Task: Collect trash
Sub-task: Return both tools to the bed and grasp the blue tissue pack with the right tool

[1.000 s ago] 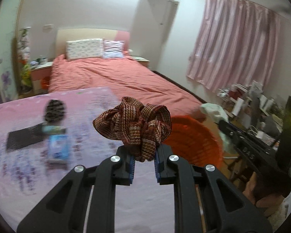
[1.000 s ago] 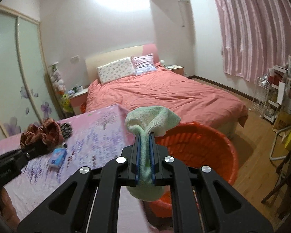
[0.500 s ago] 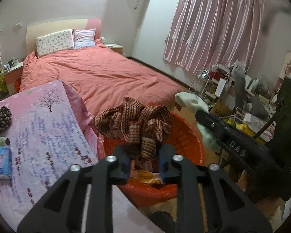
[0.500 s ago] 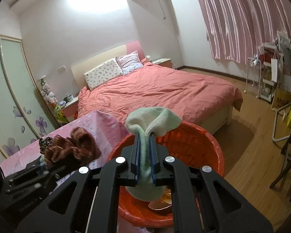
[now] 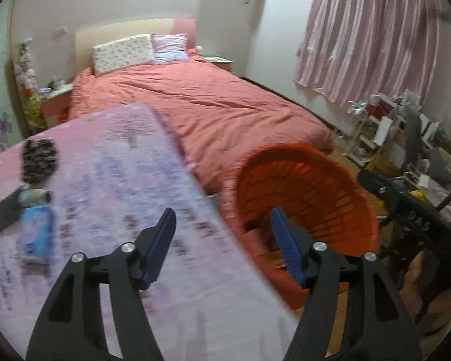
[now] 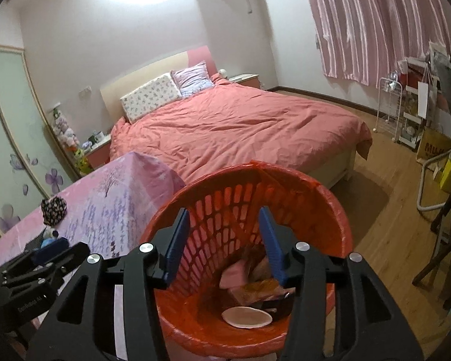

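Both grippers are seen with fingers spread and nothing between them: the jaws of the left gripper (image 5: 222,225) and the right gripper (image 6: 224,225) have just been opening. The red basket (image 6: 330,210) stands just right of the pink-covered table (image 5: 111,156), with trash at its bottom. More is judged left on the table's far left: a blue packet (image 5: 34,234) and a dark bundle (image 5: 39,159). The release is best completed above the rim before a gripper is swung back.
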The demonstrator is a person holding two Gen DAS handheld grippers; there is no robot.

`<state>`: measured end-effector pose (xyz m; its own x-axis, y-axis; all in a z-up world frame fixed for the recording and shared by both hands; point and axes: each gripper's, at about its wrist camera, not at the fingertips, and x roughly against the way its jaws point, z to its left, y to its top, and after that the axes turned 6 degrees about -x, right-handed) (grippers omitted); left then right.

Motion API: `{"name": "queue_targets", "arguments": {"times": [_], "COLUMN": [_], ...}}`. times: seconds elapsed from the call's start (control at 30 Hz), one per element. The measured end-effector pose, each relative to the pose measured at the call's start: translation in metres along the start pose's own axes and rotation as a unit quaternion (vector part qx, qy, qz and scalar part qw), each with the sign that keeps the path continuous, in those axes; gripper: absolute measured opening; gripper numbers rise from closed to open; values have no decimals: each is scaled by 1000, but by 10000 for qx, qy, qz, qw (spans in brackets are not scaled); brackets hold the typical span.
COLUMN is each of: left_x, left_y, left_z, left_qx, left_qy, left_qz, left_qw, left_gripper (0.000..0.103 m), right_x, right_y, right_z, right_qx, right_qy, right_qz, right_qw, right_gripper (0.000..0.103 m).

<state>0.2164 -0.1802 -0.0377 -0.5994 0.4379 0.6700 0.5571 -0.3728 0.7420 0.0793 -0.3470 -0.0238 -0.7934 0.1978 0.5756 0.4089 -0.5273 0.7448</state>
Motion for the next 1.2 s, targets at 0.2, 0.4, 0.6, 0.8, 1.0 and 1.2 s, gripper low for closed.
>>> {"name": "queue_targets", "arguments": {"times": [0.2,0.4,0.6,0.8,1.0,1.2], "left_x": [28,64,100,119,128,122], "left_y": [-25,-61,-95,-116,-131,-130], "left_z": [74,164,240,285,305,310], "left_qx": [448,1043,1614,2043,2279,2372], "left_qy": [756,1622,2212,2402,2399,2319], "left_qz": [69,169,271,303,297,307], "left_qw": [9961,9811,9614,9485,9432,9429], "left_gripper": [72,72,72,72,72,72], "right_x": [-6,-16,-31,-59,-83,-89], "right_y": [-17,-44,-76,-98,-110,-117], "right_z": [46,119,199,262,299,301], "right_qx": [408,915,1358,1427,1528,1740], "right_qy": [289,798,1312,1508,1172,794], "right_qz": [293,713,1210,1727,1847,1786], "right_qw": [9983,9900,9745,9628,9637,9652], "right_gripper": [59,59,62,67,73,59]}}
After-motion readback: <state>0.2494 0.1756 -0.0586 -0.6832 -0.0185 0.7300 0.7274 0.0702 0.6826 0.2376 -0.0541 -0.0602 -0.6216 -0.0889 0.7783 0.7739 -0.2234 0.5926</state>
